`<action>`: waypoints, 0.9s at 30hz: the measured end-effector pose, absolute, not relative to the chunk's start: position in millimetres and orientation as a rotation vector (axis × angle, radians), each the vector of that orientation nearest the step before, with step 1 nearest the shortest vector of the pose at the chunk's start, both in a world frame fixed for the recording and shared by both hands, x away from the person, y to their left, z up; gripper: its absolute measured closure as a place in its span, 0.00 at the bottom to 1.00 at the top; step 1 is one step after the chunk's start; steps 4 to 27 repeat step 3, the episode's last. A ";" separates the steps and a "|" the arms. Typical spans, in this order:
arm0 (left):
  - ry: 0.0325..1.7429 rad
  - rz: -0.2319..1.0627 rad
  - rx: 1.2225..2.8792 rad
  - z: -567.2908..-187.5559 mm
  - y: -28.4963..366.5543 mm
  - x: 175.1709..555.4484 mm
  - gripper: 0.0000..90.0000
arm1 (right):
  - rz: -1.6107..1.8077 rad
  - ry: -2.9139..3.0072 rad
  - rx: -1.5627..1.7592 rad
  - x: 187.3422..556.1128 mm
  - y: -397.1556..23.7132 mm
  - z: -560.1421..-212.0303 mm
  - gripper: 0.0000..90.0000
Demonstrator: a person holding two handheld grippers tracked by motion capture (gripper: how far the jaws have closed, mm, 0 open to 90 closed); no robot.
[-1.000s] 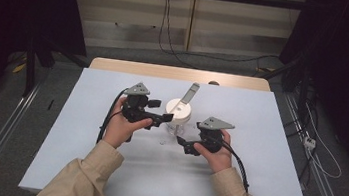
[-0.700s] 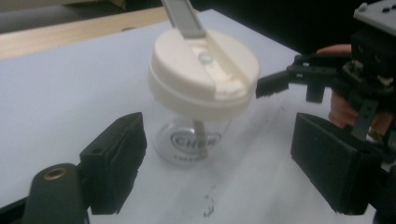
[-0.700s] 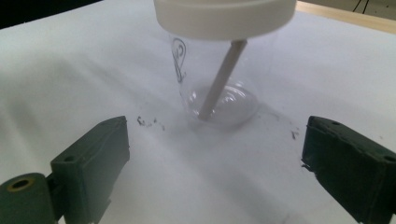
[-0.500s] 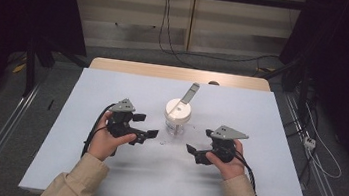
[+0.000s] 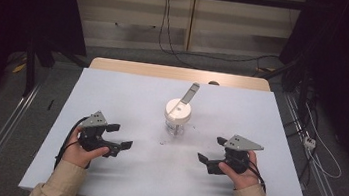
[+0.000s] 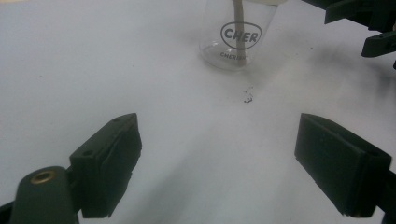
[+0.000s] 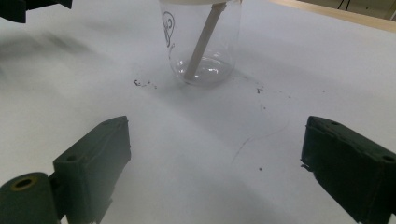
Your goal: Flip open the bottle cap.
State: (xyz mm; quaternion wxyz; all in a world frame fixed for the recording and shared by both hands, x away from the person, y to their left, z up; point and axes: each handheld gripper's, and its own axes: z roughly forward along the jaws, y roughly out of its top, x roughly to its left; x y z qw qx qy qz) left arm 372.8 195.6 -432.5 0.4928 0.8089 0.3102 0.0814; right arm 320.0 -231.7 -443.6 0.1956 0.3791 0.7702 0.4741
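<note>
Jar (image 5: 177,118) | between, beyond left gripper (image 5: 120,135), right gripper (image 5: 210,151) | both agape, empty

Clear jar (image 5: 177,123) with black lettering, white lid (image 5: 178,110), seemingly beige stick (image 7: 201,42).

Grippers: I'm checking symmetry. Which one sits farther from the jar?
The left gripper: a wider strip of bare table separates it from the jar than separates the right gripper.
</note>
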 end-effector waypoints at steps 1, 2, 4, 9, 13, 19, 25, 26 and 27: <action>0.758 0.197 1.952 -433.4 197.2 372.2 0.16 | 1.328 2.156 1.062 318.8 -233.2 -443.8 0.09; 0.764 0.194 1.948 -434.0 198.7 371.8 0.16 | 1.325 2.155 1.066 317.9 -234.7 -444.1 0.09; 0.769 0.195 1.947 -434.5 199.3 371.2 0.16 | 1.325 2.153 1.070 317.1 -236.1 -444.4 0.09; 0.769 0.195 1.947 -434.5 199.3 371.2 0.16 | 1.325 2.153 1.070 317.1 -236.1 -444.4 0.09; 0.769 0.195 1.947 -434.5 199.3 371.2 0.16 | 1.325 2.153 1.070 317.1 -236.1 -444.4 0.09; 0.769 0.195 1.947 -434.5 199.3 371.2 0.16 | 1.325 2.153 1.070 317.1 -236.1 -444.4 0.09; 0.769 0.195 1.947 -434.5 199.3 371.2 0.16 | 1.325 2.153 1.070 317.1 -236.1 -444.4 0.09; 0.769 0.195 1.947 -434.5 199.3 371.2 0.16 | 1.325 2.153 1.070 317.1 -236.1 -444.4 0.09; 0.769 0.195 1.947 -434.5 199.3 371.2 0.16 | 1.325 2.153 1.070 317.1 -236.1 -444.4 0.09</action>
